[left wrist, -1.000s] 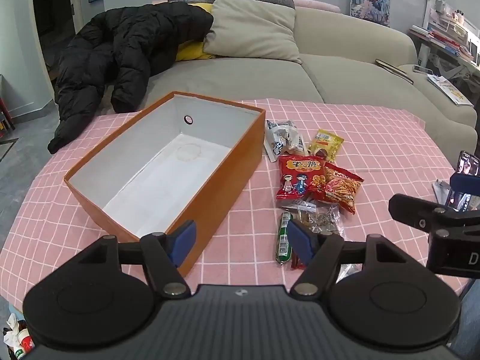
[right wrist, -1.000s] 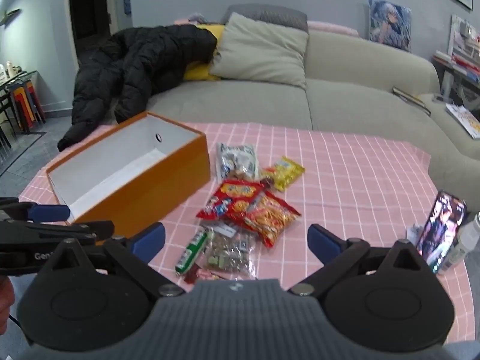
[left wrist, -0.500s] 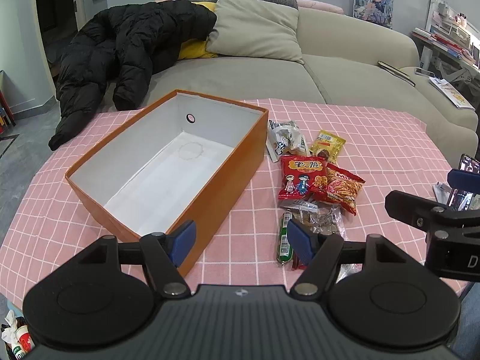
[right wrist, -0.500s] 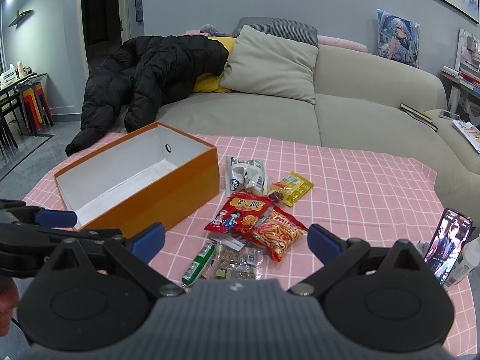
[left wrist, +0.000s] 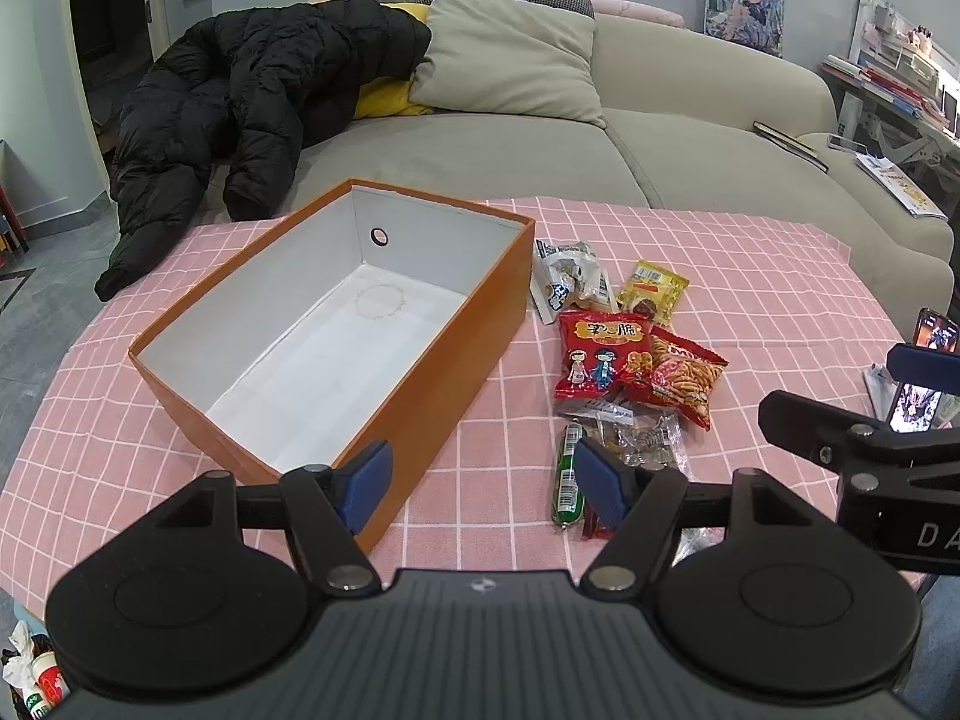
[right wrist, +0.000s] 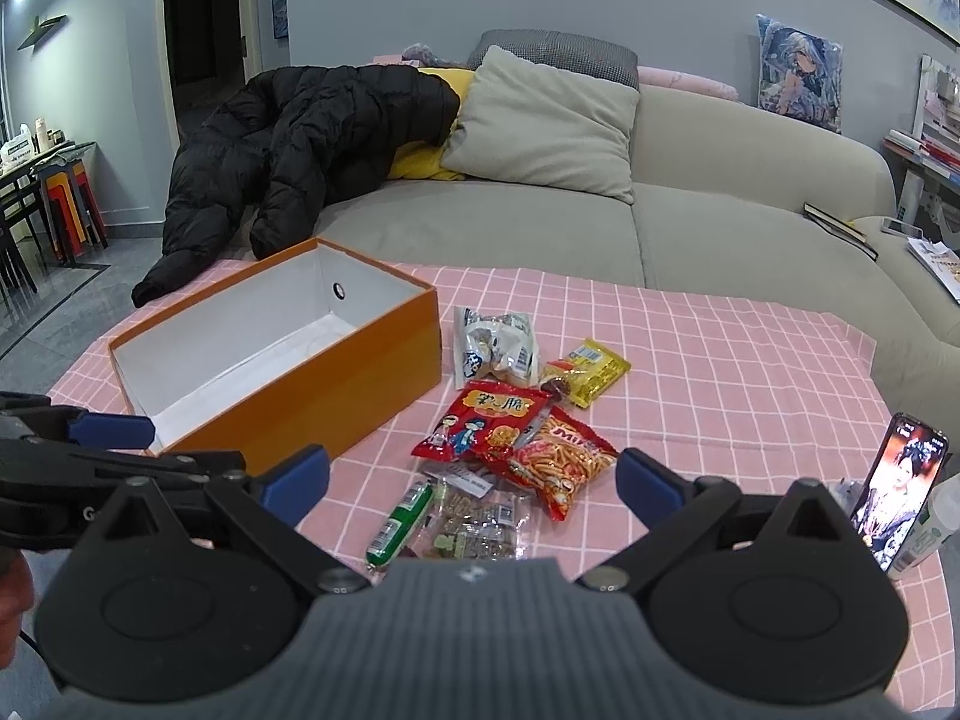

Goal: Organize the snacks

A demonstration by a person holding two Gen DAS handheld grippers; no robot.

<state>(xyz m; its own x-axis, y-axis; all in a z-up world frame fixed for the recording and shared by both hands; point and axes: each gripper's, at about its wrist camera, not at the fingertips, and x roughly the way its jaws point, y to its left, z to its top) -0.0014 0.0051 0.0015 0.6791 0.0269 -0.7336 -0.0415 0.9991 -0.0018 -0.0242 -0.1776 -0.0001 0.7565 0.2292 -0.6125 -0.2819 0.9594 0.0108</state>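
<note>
An empty orange box with a white inside stands on the pink checked tablecloth. To its right lies a cluster of snack packets: a red bag, an orange-red chips bag, a yellow packet, a white packet, a clear packet and a green stick. My left gripper is open and empty, above the near table edge. My right gripper is open and empty, above the nearest snacks.
A phone stands propped at the table's right edge beside a white bottle. A grey sofa with a black jacket and a cushion runs behind the table.
Both grippers have risen and drawn back a little, so more of the room shows. Both stay open. The box and snacks have not moved.
</note>
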